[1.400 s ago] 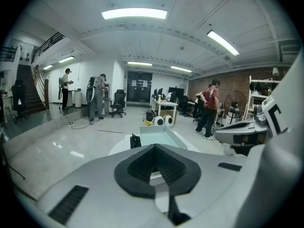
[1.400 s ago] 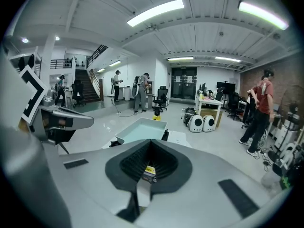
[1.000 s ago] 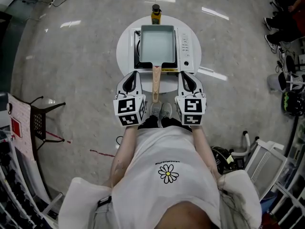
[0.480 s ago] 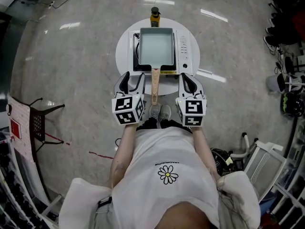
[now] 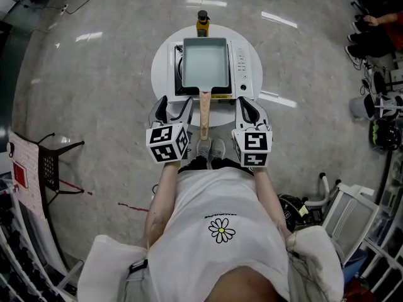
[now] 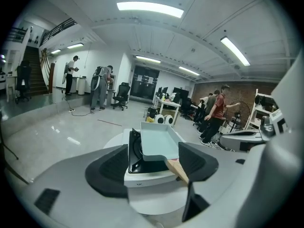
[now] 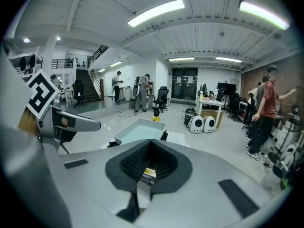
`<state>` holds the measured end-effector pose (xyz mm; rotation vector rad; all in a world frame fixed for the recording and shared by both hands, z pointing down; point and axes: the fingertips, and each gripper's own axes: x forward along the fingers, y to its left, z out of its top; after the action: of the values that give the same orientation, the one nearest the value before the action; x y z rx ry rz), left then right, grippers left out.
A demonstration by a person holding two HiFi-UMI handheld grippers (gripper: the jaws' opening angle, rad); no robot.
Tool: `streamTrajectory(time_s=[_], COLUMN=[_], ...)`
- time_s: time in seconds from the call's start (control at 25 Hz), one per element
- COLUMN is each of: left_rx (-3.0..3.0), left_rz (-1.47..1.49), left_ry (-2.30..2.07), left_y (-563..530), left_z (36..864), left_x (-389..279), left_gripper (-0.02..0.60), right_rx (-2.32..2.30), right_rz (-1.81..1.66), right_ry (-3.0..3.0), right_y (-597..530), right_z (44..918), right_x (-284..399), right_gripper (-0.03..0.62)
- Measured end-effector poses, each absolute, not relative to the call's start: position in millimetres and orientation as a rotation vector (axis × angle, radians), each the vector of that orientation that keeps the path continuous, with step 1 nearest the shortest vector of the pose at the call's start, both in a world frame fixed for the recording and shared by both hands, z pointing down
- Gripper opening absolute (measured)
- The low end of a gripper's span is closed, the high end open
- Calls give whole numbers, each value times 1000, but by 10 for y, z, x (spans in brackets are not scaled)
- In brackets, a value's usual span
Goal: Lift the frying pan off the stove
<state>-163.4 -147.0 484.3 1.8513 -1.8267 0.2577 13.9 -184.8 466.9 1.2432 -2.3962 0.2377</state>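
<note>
The pale-blue rectangular frying pan [image 5: 205, 61] sits on the white stove [image 5: 242, 65]. The left gripper [image 5: 174, 107] has just been opening its jaws, with nothing between them; the right gripper [image 5: 248, 108] has its jaws pressed together.

The frying pan [image 5: 204, 61] sits on the stove [image 5: 244, 61], bottle [image 5: 203, 22] behind.

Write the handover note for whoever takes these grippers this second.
Left gripper: its jaws have just been opening and now stand wide apart, gripping nothing. It is to the left of the pan's wooden handle.
Right gripper: jaws together, empty, to the right of the handle.
Frying pan: flat on the stove, on the round white table. Its handle points toward the person, between the two grippers.
Done: nothing; pan not yet lifted.
Left: probably bring the left gripper onto the handle, close, lift the pan clear of the stove.
</note>
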Motion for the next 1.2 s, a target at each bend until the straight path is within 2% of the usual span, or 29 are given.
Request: streamTrajectory(time_s=[0.44,0.8,1.2], left_rx=[1812,1737,1630], left_rz=[133,28,-185], left_ry=[-1649,-1241,-956], left_y=[-1608,-1654,-1716], left_z=[5063,5532,5571], left_x=[-1556,-1218,-993], left_gripper=[328,325,325], right_rx=[1276,1289,1340], right_rz=[253,285,317], right_ry=[-2369,-2333,-2278], right_y=[-1904,-1879,-1857], right_z=[4697,4781,4844], right_x=[199,264,434], right_gripper=[3,3,3])
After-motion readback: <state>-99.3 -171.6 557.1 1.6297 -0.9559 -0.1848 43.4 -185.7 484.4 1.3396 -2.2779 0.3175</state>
